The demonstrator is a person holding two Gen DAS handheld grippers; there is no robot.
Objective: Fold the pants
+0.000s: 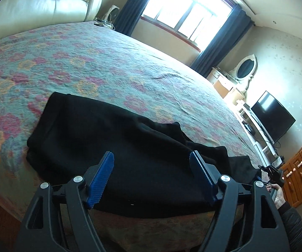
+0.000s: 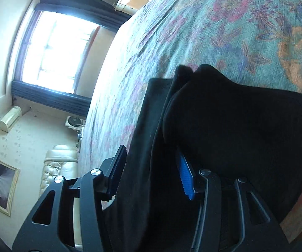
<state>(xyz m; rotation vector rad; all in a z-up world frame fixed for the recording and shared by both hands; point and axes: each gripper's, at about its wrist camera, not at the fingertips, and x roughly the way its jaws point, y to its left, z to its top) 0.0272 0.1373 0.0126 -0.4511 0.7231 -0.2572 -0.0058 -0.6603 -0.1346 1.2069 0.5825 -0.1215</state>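
- bed (image 1: 113,63): spread beyond both tongs, under everything.
- black pants (image 1: 113,138): lying bunched just ahead of left tongs (image 1: 151,161), seemingly part-folded, not yet neat.
- left tongs: open, empty.
- right tongs (image 2: 151,168): spread wide around pants (image 2: 234,126) cloth, not clamped.

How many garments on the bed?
1: black pants, bunched near the bed's front edge, just ahead of the left tongs and reaching between the right tongs. More could hide in the folds.

One pants (image 1: 117,147), two grippers (image 1: 152,163), one bed (image 1: 109,63).
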